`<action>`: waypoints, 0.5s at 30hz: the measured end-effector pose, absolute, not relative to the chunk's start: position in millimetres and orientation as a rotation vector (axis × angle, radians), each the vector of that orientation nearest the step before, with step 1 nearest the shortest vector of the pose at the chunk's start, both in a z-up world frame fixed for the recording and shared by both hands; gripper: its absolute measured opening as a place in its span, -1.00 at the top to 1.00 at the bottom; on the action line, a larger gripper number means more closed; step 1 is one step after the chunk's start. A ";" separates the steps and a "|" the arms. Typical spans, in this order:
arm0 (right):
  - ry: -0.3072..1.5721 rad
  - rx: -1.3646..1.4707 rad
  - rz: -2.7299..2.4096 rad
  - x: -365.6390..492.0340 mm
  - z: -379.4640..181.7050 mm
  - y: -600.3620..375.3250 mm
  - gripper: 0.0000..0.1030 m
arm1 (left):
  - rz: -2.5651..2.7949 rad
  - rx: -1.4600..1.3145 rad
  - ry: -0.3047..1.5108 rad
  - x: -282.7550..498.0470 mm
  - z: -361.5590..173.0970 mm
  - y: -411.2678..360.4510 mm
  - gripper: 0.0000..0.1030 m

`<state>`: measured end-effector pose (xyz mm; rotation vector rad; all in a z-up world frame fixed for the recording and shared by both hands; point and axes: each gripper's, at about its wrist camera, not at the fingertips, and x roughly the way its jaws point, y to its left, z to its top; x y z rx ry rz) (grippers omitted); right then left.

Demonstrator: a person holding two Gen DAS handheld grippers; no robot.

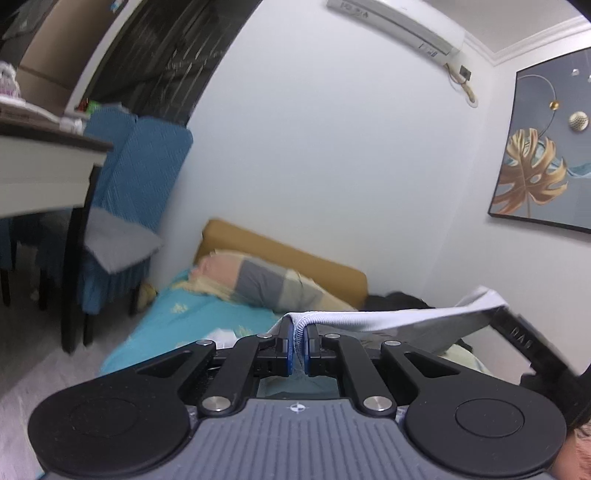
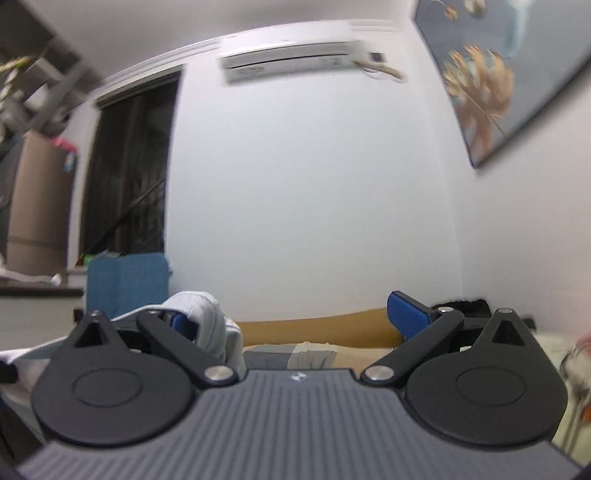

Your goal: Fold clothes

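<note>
Left wrist view: my left claw [image 1: 298,345] is pinched narrow, its two blue pads [image 1: 291,347] clamped on the ribbed hem of one white knit garment [image 1: 388,319]. The cloth stretches taut from that pinch toward the right, where part of my other claw's black arm [image 1: 517,336] meets its far end, lifted above the turquoise bed sheet [image 1: 177,325]. On the bed I count one pillow in beige and grey blocks [image 1: 258,280], lying against one mustard padded headboard [image 1: 295,254]. One dark bundle [image 1: 399,297] sits behind the cloth; I cannot tell what it is. On the wall hang one white air conditioner [image 1: 399,26] and one framed picture of a gold leaf [image 1: 543,158]. Two chairs in quilted blue covers [image 1: 140,177] stand beside one white bench with dark legs [image 1: 48,170].

In the right wrist view my right claw [image 2: 295,321] stands wide, two blue pads far apart. The white garment bunches over the left finger [image 2: 181,321], touching it; the right finger [image 2: 410,314] is bare.
</note>
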<state>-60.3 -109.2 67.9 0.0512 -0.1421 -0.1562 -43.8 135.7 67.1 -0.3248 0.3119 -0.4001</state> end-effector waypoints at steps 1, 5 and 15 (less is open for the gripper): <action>-0.103 0.060 -0.136 -62.7 66.6 -111.9 -1.00 | -0.407 -0.311 0.338 -46.9 64.4 133.3 0.88; -0.019 0.091 -0.109 -58.8 35.0 -119.0 -1.00 | -0.406 -0.262 0.460 -41.9 42.3 121.2 0.86; 0.027 0.129 -0.051 -62.7 22.7 -125.3 -0.99 | -0.389 -0.052 0.651 -15.2 -13.5 73.4 0.11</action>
